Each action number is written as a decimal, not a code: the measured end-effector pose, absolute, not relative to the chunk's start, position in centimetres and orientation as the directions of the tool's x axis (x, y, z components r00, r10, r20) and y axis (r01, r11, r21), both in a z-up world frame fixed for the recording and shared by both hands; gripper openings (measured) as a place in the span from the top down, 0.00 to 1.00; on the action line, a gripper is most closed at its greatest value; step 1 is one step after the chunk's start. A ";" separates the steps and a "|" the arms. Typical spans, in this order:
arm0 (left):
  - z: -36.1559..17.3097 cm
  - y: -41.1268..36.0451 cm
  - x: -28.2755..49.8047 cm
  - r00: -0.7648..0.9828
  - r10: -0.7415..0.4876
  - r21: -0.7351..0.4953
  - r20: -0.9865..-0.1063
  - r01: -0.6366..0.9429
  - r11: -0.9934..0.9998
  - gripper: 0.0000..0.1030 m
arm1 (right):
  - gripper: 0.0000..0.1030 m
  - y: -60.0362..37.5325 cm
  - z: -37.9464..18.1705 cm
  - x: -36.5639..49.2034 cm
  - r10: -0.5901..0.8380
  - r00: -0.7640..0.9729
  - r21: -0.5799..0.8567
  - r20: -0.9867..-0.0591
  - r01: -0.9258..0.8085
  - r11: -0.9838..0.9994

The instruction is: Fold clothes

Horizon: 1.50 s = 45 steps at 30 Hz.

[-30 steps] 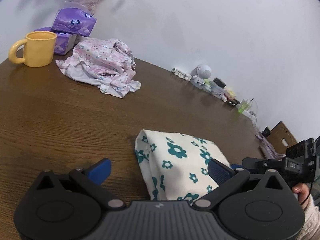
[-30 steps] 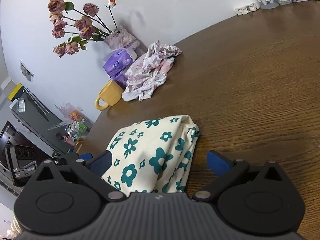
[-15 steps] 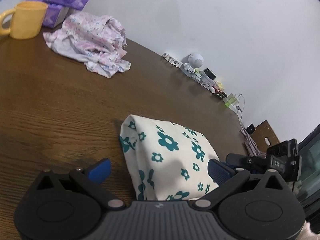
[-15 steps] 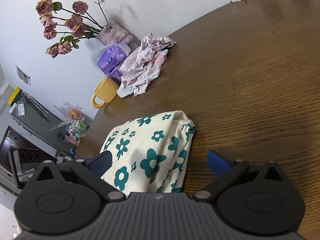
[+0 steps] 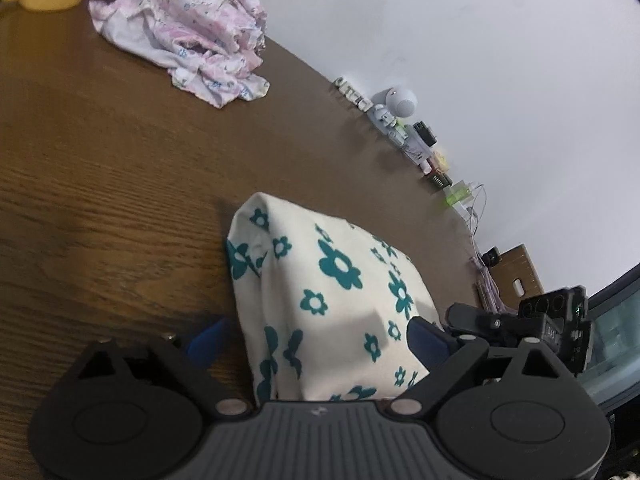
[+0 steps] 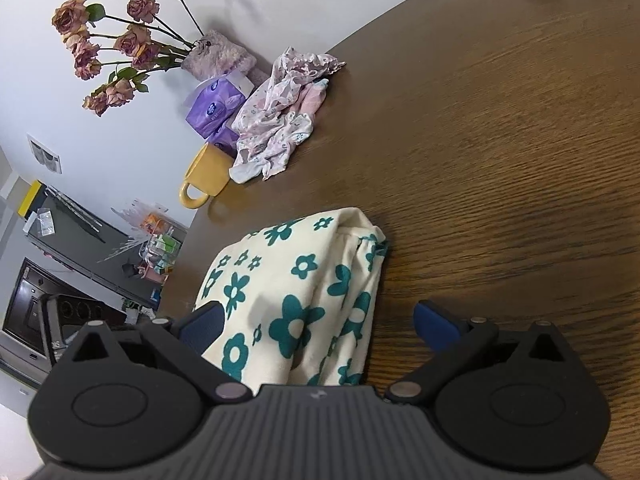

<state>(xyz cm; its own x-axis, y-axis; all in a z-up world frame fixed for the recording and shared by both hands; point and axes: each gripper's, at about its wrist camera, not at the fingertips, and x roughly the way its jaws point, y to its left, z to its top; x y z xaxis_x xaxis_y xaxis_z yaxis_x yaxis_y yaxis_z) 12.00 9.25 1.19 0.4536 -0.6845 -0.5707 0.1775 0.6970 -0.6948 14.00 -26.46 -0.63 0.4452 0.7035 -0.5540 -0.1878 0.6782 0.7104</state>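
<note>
A folded cream cloth with teal flowers (image 5: 328, 300) lies on the brown wooden table (image 5: 100, 200). My left gripper (image 5: 318, 340) is open, its blue fingertips (image 5: 208, 340) standing on either side of the cloth's near end. In the right wrist view the same cloth (image 6: 296, 292) sits between the wide-apart fingers of my open right gripper (image 6: 318, 325). The two grippers face the cloth from opposite ends, and the right gripper's black body (image 5: 540, 328) shows beyond the cloth in the left wrist view. A crumpled pink floral garment (image 5: 192, 36) (image 6: 280, 112) lies farther back.
A yellow mug (image 6: 208, 176), purple tissue packs (image 6: 216, 104) and a vase of dried roses (image 6: 216, 56) stand by the pink garment near the wall. Small figurines and gadgets (image 5: 400, 120) line the table's far edge. Bare table top (image 6: 500, 140) spreads to the right.
Both grippers have moved in lower and closer over the folded floral cloth, so it reaches deeper between their fingers. Both stay open. The cloth itself has not shifted.
</note>
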 end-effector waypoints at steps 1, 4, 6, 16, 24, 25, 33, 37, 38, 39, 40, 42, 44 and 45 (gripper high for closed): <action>1.0 9.4 12.2 0.454 -0.691 -0.707 -0.562 0.169 0.686 0.09 | 0.01 -26.4 -0.7 14.1 0.709 0.440 0.715 -0.551 -0.187 0.673; 0.8 9.5 12.5 0.453 -0.703 -0.727 -0.548 0.157 0.668 0.09 | 0.01 -26.2 -0.8 14.3 0.719 0.431 0.727 -0.545 -0.185 0.662; 0.8 9.3 12.5 0.453 -0.701 -0.723 -0.550 0.161 0.671 0.09 | 0.01 -26.0 -0.8 14.3 0.724 0.427 0.733 -0.541 -0.183 0.656; -0.1 9.8 12.6 0.450 -0.713 -0.752 -0.537 0.128 0.647 0.37 | 0.37 -26.3 -1.7 14.7 0.742 0.423 0.768 -0.521 -0.148 0.624; -1.2 10.2 12.4 0.468 -0.731 -0.780 -0.497 0.129 0.613 0.52 | 0.48 -26.4 -2.7 15.0 0.767 0.406 0.801 -0.497 -0.125 0.585; -1.2 10.2 12.4 0.468 -0.731 -0.781 -0.496 0.128 0.612 0.52 | 0.52 -26.4 -2.8 15.0 0.768 0.407 0.804 -0.494 -0.123 0.582; -0.7 9.7 12.3 0.481 -0.727 -0.771 -0.491 0.148 0.619 0.56 | 0.65 -26.2 -2.6 14.9 0.766 0.422 0.805 -0.484 -0.127 0.579; -0.1 9.4 12.5 0.490 -0.724 -0.766 -0.485 0.162 0.622 0.58 | 0.67 -26.2 -2.1 14.9 0.761 0.432 0.799 -0.485 -0.136 0.586; 0.0 9.2 12.6 0.492 -0.724 -0.764 -0.484 0.167 0.624 0.58 | 0.67 -26.3 -2.0 14.9 0.759 0.434 0.797 -0.485 -0.139 0.588; 0.1 9.1 12.6 0.494 -0.723 -0.761 -0.483 0.171 0.625 0.58 | 0.67 -26.3 -1.9 14.9 0.758 0.437 0.795 -0.484 -0.142 0.589; 0.3 8.9 12.7 0.495 -0.722 -0.758 -0.483 0.176 0.627 0.58 | 0.67 -26.3 -1.7 14.9 0.757 0.440 0.793 -0.483 -0.146 0.591; 0.5 8.7 12.8 0.498 -0.722 -0.754 -0.482 0.184 0.630 0.58 | 0.68 -26.5 -1.5 14.9 0.754 0.447 0.791 -0.482 -0.149 0.594; 0.7 8.4 12.9 0.503 -0.720 -0.750 -0.479 0.192 0.633 0.58 | 0.68 -26.6 -1.2 14.9 0.750 0.455 0.786 -0.481 -0.157 0.598; 0.8 8.2 13.0 0.505 -0.720 -0.749 -0.476 0.196 0.633 0.59 | 0.68 -26.7 -1.1 14.9 0.748 0.458 0.784 -0.480 -0.160 0.600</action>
